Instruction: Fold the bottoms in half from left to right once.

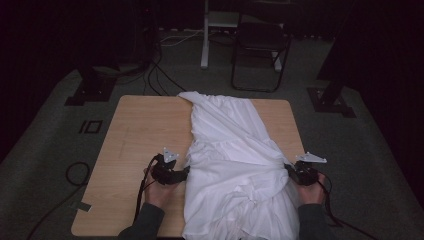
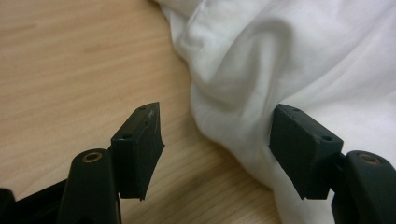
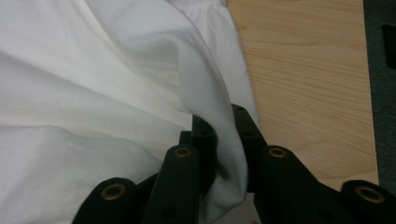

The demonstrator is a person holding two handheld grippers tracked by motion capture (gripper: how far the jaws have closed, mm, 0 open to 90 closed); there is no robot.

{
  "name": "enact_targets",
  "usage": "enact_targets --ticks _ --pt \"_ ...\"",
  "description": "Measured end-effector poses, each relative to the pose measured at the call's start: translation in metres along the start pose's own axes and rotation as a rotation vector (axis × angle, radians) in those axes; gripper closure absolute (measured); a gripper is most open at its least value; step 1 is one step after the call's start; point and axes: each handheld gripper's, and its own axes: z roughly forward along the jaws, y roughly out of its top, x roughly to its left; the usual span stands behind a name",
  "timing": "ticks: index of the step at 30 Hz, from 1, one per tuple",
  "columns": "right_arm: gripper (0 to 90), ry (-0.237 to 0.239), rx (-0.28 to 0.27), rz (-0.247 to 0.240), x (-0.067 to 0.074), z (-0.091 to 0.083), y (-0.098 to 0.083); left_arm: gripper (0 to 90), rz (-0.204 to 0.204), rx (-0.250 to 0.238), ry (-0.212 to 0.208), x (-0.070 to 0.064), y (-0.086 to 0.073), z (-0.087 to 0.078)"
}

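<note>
High view: we see a white cloth (image 1: 235, 160) bunched in a long heap on the wooden table (image 1: 145, 130), running from the far edge down to the near edge, right of the table's middle. Our left gripper (image 1: 186, 171) sits at the cloth's left edge, on the near half of the table; our right gripper (image 1: 289, 170) sits at the cloth's right edge, about level with it. A hand wraps each tool and the cables trail back toward us.

Left gripper view: the left gripper (image 2: 215, 140) has its jaws spread wide and nothing is clamped. One jaw hangs over bare wood, the other lies against a fold of the cloth (image 2: 280, 65), whose edge bulges into the gap.

Right gripper view: the right gripper (image 3: 224, 126) is nearly closed, pinching a ridge of cloth (image 3: 93, 93) between its jaws, and fabric spills out below them. The table (image 3: 303, 84) shows just beside the pinch.

Beyond the table, a folding chair (image 1: 260, 47) stands on grey floor.
</note>
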Motion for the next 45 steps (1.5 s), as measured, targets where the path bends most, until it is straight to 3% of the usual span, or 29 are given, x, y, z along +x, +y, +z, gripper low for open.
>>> enact_targets --ticks 5,8,13,17,21,22,25,26,29,33,39,43,45 --pt "71.0 -0.058 0.047 -0.014 0.002 0.008 -0.004 32.2 -0.014 0.031 -0.053 -0.003 -0.006 0.014" --pt "67.2 -0.061 0.056 -0.018 0.001 0.010 -0.006 31.5 -0.012 0.048 -0.084 -0.008 -0.009 0.022" --pt "61.6 -0.074 0.066 -0.003 -0.001 0.013 -0.008 33.5 0.027 0.080 -0.102 -0.020 -0.011 0.031" --pt "61.3 -0.047 0.074 0.033 -0.004 0.014 -0.008 45.6 0.071 0.086 -0.096 -0.030 -0.009 0.034" --pt "65.5 -0.021 0.084 0.069 -0.005 0.014 -0.007 81.5 0.116 0.100 -0.120 -0.036 -0.007 0.034" --pt "69.9 -0.015 0.086 0.070 -0.004 0.014 -0.007 86.9 0.120 0.101 -0.101 -0.035 -0.007 0.034" --pt "78.0 0.001 0.092 0.053 0.004 0.014 -0.005 88.5 0.110 0.108 -0.063 -0.024 -0.005 0.033" --pt "78.8 0.005 0.093 0.042 0.008 0.015 -0.004 88.6 0.111 0.111 -0.028 -0.018 -0.004 0.032" --pt "79.0 0.032 0.101 0.004 0.019 0.020 0.001 88.7 0.091 0.116 0.063 0.007 -0.002 0.029" --pt "78.4 0.086 0.104 -0.028 0.035 0.032 0.013 88.8 0.030 0.116 0.162 0.048 0.003 0.023" --pt "77.7 0.131 0.109 -0.054 0.061 0.064 0.043 88.9 0.012 0.119 0.290 0.087 0.025 0.022" --pt "75.0 0.118 0.103 -0.046 0.068 0.084 0.062 88.8 -0.005 0.118 0.360 0.104 0.039 0.029" --pt "72.8 0.094 0.096 -0.031 0.066 0.094 0.070 88.7 -0.027 0.113 0.360 0.110 0.041 0.036"
